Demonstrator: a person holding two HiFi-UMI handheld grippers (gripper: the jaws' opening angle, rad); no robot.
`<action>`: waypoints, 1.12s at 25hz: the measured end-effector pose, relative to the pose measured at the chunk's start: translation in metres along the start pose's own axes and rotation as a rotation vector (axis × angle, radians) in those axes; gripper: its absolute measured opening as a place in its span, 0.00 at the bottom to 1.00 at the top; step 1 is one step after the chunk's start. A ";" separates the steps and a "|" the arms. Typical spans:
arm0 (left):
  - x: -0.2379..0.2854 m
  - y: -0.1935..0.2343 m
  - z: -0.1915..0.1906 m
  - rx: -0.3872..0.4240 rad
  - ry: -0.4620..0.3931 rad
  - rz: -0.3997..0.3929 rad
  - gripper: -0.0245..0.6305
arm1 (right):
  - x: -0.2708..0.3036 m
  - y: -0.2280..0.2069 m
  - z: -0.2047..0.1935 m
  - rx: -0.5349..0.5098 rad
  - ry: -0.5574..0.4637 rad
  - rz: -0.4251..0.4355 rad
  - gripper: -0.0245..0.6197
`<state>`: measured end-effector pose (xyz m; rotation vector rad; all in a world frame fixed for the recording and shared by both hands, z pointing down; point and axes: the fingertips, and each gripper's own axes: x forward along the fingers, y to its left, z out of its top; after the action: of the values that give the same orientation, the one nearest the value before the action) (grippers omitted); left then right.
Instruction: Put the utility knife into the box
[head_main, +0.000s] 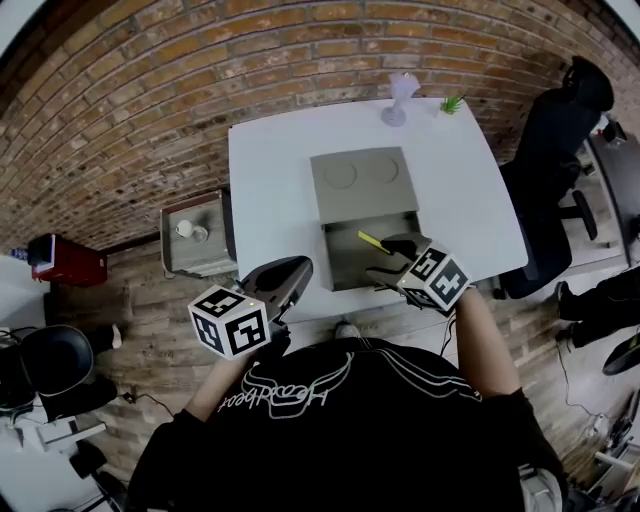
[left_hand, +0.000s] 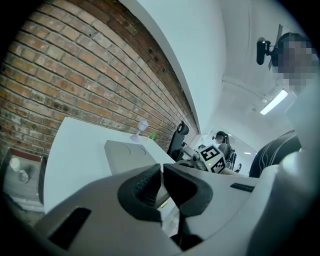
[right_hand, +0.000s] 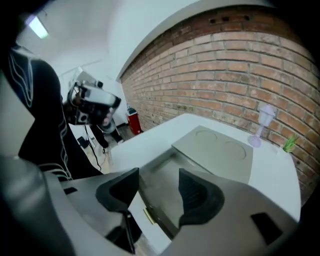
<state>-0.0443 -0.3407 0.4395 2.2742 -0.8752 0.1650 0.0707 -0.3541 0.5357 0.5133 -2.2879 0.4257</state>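
A grey box (head_main: 331, 262) stands open on the white table (head_main: 270, 180), its lid (head_main: 362, 182) folded back flat behind it. The yellow utility knife (head_main: 373, 241) lies inside the box near its right side. My right gripper (head_main: 389, 259) hovers over the box's front right corner, open, with nothing between its fingers. In the right gripper view the right gripper (right_hand: 160, 186) looks down into the box (right_hand: 167, 175); the knife is not visible there. My left gripper (head_main: 296, 272) hangs at the table's front edge, left of the box. The left gripper (left_hand: 161, 176) is shut and holds nothing.
A pale purple goblet (head_main: 400, 96) and a small green plant (head_main: 453, 103) stand at the table's far edge. A black office chair (head_main: 556, 150) is to the right. Left of the table sit a low grey stand (head_main: 196, 236) and a red object (head_main: 68, 262).
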 end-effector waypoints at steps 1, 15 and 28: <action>-0.003 -0.004 0.001 0.005 0.003 -0.005 0.10 | -0.009 0.011 0.012 0.020 -0.065 0.025 0.42; -0.038 -0.055 -0.002 0.056 0.002 -0.150 0.10 | -0.099 0.119 0.089 0.199 -0.623 0.227 0.04; -0.060 -0.089 -0.014 0.112 -0.027 -0.272 0.10 | -0.123 0.145 0.089 0.329 -0.779 0.112 0.04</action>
<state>-0.0329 -0.2513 0.3798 2.4786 -0.5738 0.0619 0.0276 -0.2390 0.3652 0.8243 -3.0201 0.7677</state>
